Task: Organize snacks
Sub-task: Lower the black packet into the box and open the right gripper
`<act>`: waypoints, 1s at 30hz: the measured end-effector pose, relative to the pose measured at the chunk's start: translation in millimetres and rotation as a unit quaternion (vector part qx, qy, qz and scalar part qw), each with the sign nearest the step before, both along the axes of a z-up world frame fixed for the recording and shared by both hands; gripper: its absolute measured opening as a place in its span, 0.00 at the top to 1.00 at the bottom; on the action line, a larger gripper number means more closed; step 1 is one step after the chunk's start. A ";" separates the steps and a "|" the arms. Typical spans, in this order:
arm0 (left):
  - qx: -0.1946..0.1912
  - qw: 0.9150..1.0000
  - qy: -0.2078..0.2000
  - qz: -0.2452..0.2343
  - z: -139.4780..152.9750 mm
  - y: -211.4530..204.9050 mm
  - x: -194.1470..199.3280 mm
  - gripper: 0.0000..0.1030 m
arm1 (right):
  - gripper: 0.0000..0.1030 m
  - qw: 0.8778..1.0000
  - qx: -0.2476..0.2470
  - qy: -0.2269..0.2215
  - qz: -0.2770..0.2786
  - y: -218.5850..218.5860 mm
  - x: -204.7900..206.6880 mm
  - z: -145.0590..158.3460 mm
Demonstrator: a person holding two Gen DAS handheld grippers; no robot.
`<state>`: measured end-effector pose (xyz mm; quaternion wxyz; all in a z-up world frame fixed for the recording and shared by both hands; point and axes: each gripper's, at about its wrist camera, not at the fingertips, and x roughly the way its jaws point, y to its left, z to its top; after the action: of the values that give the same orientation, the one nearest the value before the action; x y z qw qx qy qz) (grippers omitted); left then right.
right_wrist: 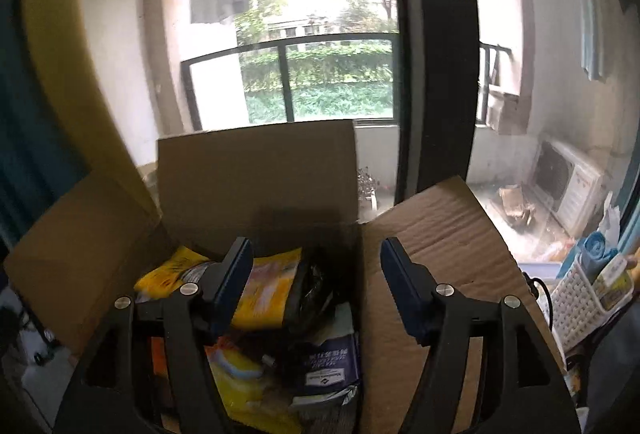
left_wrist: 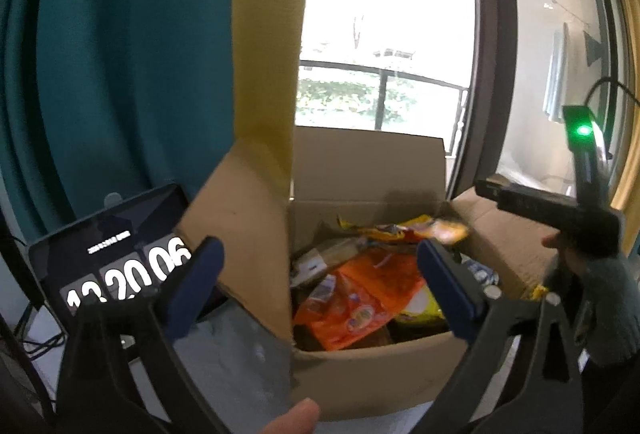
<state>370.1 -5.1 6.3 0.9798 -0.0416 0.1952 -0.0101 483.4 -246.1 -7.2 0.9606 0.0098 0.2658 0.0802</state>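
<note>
An open cardboard box (left_wrist: pixel 360 374) holds several snack packets. In the left wrist view an orange packet (left_wrist: pixel 360 298) lies on top, with yellow packets (left_wrist: pixel 404 230) behind it. My left gripper (left_wrist: pixel 320 290) hangs open in front of the box, nothing between its blue pads. In the right wrist view my right gripper (right_wrist: pixel 316 290) stands open over the box (right_wrist: pixel 256 169), above a yellow packet (right_wrist: pixel 268 290), a black wrapper (right_wrist: pixel 316 286) and a dark blue packet (right_wrist: pixel 328 366). It holds nothing. The right gripper (left_wrist: pixel 532 197) also shows at the right of the left wrist view.
A tablet showing a clock (left_wrist: pixel 116 266) stands left of the box. The box flaps (right_wrist: pixel 452 234) stick up and outward. A teal curtain (left_wrist: pixel 120 53) and a glass balcony door (right_wrist: pixel 436 53) are behind. A white basket with items (right_wrist: pixel 588 294) sits at the right. A thumb (left_wrist: pixel 296 414) shows below.
</note>
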 end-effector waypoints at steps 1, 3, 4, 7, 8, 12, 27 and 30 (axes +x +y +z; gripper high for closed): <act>-0.003 1.000 -0.001 0.001 1.1 1.6 -0.4 0.04 | 0.32 1.000 -0.005 -0.002 0.002 1.9 -4.7 0.9; -0.010 1.000 -0.005 0.000 3.4 3.5 -5.4 0.04 | 0.32 1.000 -0.014 -0.003 0.009 5.0 -16.0 2.7; -0.012 1.000 -0.008 -0.001 5.0 3.6 -9.0 0.04 | 0.32 1.000 -0.017 -0.002 0.012 6.1 -19.6 2.7; -0.010 1.000 -0.016 0.000 8.7 1.2 -19.2 0.04 | 0.33 1.000 -0.024 -0.005 0.020 9.5 -36.8 6.1; -0.010 1.000 -0.018 0.000 10.4 0.4 -23.1 0.04 | 0.33 0.999 -0.026 -0.006 0.024 10.5 -43.5 7.6; -0.014 1.000 -0.027 -0.001 15.3 -0.6 -43.6 0.04 | 0.33 0.999 -0.028 -0.009 0.028 13.3 -65.3 13.3; -0.001 0.999 -0.048 -0.003 22.8 -5.3 -116.7 0.04 | 0.33 0.998 -0.041 -0.023 0.051 29.5 -162.2 20.8; 0.000 0.999 -0.051 0.005 23.0 -4.2 -130.0 0.04 | 0.33 0.997 -0.043 -0.031 0.058 34.1 -184.0 21.3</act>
<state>240.1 -9.2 29.3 0.9885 -0.0416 0.1451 -0.0071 299.4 -212.0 14.1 0.9617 -0.0490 0.2394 0.1245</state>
